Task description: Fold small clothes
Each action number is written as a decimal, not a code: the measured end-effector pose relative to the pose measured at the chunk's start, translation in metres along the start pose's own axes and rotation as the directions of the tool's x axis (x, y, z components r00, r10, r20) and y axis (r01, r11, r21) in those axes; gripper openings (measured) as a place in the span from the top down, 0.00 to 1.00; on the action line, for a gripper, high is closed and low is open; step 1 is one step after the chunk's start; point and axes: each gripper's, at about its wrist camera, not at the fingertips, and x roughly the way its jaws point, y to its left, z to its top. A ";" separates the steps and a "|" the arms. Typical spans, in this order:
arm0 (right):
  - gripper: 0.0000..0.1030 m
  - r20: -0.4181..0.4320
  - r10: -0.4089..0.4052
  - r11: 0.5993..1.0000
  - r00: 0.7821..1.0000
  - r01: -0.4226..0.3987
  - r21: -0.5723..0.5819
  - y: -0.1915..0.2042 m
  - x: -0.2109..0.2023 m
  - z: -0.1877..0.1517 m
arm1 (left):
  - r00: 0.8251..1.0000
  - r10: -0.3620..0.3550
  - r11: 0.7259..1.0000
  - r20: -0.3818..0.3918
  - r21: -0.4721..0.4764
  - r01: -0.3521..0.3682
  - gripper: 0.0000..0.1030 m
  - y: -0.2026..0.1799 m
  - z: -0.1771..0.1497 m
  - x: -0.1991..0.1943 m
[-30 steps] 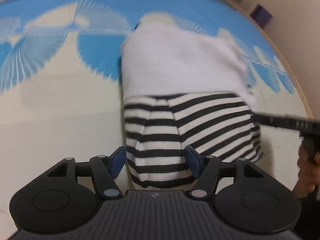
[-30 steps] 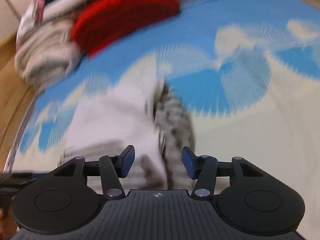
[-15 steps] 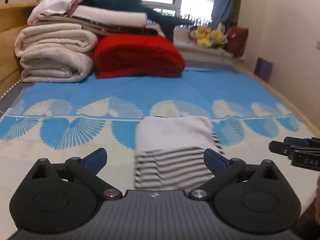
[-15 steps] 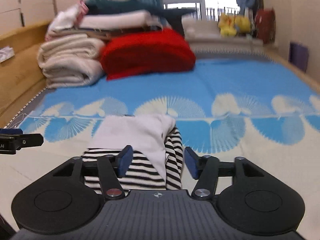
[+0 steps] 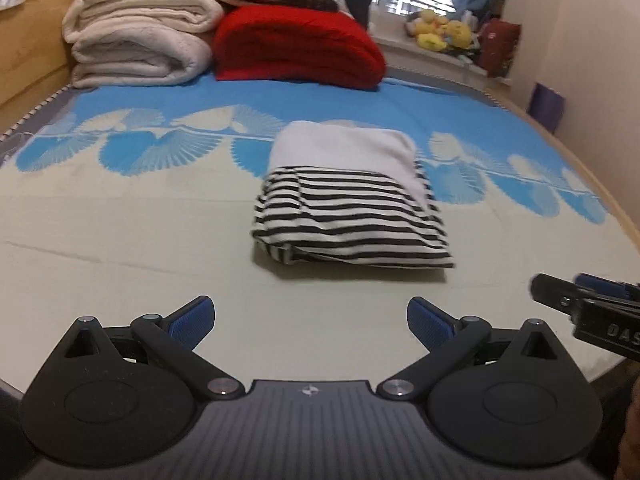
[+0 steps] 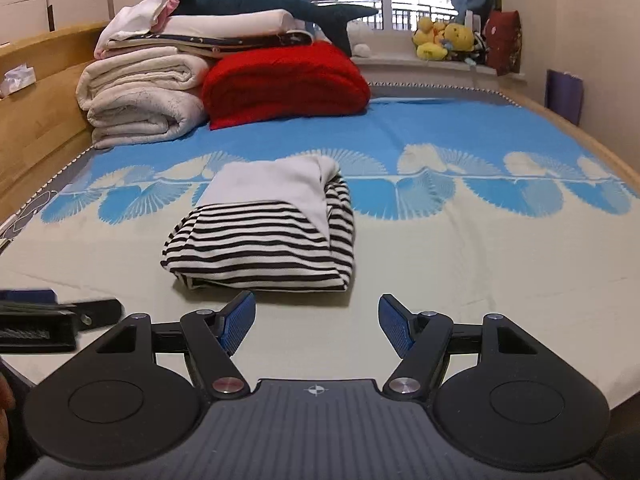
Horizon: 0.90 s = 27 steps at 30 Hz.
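Left gripper (image 5: 311,322) spread wide and holding nothing, low over the cream part of the bedspread (image 5: 120,232); right gripper (image 6: 316,322) likewise spread and empty, its body seen at the right edge of the left view with partial white lettering "OAS" legible, rest cut off. Folded garment (image 6: 260,240) lies flat just beyond both grippers, apart from them: black-and-white striped portion toward the cameras, plain white portion away, stripes running left-right, fold edge nearest, long axis pointing toward the head of the bed. Farther back, red blanket (image 6: 286,80) touching a stack of cream quilts (image 6: 140,96); yellow plush toys (image 6: 446,40) on the window ledge.
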 end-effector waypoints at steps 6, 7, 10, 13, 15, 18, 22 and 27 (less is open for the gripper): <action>0.32 -0.010 -0.011 1.000 1.000 0.012 0.021 0.005 0.014 0.001 | 1.000 0.017 1.000 0.018 -0.014 -0.017 0.00 0.001 0.004 0.005; 0.32 -0.006 -0.011 1.000 1.000 0.011 0.015 0.008 0.015 0.001 | 1.000 0.018 1.000 0.016 -0.016 -0.018 0.00 0.001 0.007 0.007; 0.32 0.005 0.000 1.000 1.000 0.000 -0.002 0.011 0.016 0.002 | 1.000 0.017 1.000 0.018 -0.019 -0.017 0.00 0.000 0.009 0.007; 0.32 0.009 0.018 1.000 1.000 -0.018 -0.016 0.017 0.017 0.003 | 1.000 0.007 1.000 0.012 -0.008 -0.007 0.00 -0.001 0.008 0.010; 0.32 0.015 0.024 0.999 1.000 -0.023 -0.030 0.021 0.020 0.003 | 1.000 0.002 1.000 0.010 -0.007 -0.002 0.00 -0.002 0.008 0.012; 0.32 0.018 0.024 0.999 1.000 -0.023 -0.044 0.025 0.025 0.004 | 1.000 -0.002 1.000 0.010 -0.003 0.002 0.00 -0.004 0.007 0.013; 0.32 0.011 0.025 0.999 1.000 -0.024 -0.045 0.028 0.029 0.005 | 1.000 -0.009 1.000 0.016 -0.001 0.009 0.01 -0.005 0.007 0.013; 0.32 0.010 0.027 0.998 1.000 -0.027 -0.051 0.031 0.030 0.005 | 1.000 -0.014 1.000 0.014 -0.007 0.014 0.01 -0.003 0.007 0.015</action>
